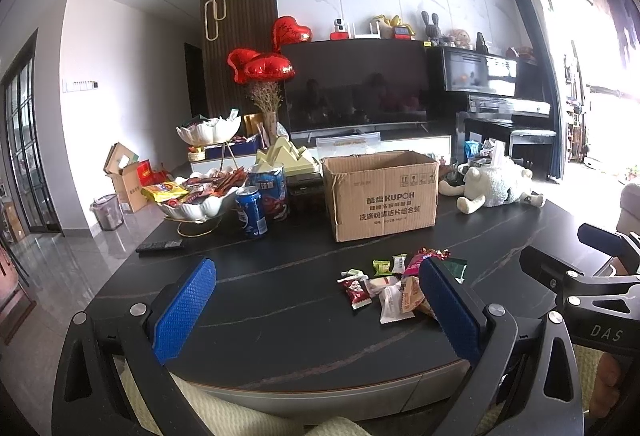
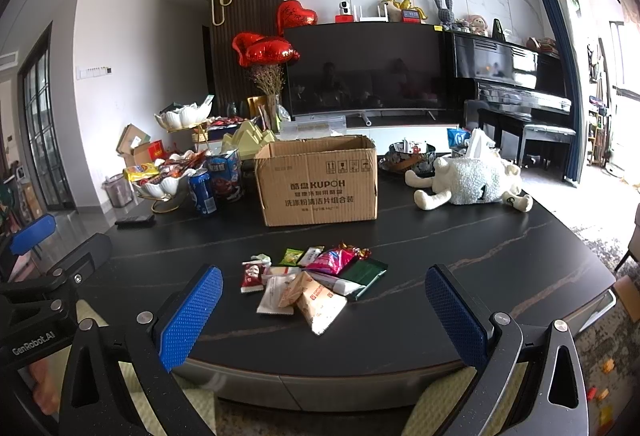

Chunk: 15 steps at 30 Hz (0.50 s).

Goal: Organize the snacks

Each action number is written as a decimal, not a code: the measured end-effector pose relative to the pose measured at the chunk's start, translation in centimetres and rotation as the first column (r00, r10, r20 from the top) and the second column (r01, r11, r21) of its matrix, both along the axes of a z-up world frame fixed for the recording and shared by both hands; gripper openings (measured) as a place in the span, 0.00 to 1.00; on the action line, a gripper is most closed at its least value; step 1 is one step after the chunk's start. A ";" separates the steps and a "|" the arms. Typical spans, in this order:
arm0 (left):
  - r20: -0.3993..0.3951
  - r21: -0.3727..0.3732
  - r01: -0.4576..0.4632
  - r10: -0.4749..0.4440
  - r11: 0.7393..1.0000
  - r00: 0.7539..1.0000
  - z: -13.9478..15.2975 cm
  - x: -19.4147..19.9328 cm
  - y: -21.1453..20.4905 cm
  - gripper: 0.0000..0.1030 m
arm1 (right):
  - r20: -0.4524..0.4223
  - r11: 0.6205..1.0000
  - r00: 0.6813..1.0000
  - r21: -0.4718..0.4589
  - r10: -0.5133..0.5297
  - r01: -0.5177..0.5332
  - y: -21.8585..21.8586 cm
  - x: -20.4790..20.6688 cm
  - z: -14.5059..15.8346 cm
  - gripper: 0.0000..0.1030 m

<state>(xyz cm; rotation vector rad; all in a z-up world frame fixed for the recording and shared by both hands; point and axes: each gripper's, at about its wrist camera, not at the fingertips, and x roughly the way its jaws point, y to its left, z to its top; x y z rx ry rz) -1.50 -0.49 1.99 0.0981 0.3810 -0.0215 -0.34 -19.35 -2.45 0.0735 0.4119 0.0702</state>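
A loose pile of small snack packets [image 2: 312, 280] lies on the dark table [image 2: 460, 256], in front of an open cardboard box [image 2: 318, 182]. In the left wrist view the same snack pile [image 1: 394, 286] sits just past the right finger, with the cardboard box [image 1: 382, 194] behind it. My left gripper [image 1: 316, 310] is open and holds nothing, low over the near table edge and left of the pile. My right gripper [image 2: 324, 314] is open and empty too, its blue pads [image 2: 192, 316] standing on either side of the pile's near end.
At the table's left stand a white tiered snack bowl [image 2: 160, 188], a blue can [image 2: 202, 192] and a remote [image 2: 134, 221]. A white plush sheep [image 2: 468, 180] lies at the right. The other gripper's body [image 1: 592, 284] shows at the right edge of the left wrist view.
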 end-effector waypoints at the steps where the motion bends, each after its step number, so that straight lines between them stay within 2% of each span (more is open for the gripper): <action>1: 0.001 0.000 -0.001 0.001 1.000 1.000 0.0 0.0 0.0 1.00 | 0.000 1.000 1.000 0.001 0.000 0.000 0.0 0.0 0.0 0.99; 15: -0.011 0.000 0.002 -0.002 1.000 1.000 0.3 0.3 -0.7 1.00 | -0.010 1.000 1.000 0.004 0.004 -0.004 0.3 0.2 0.2 0.99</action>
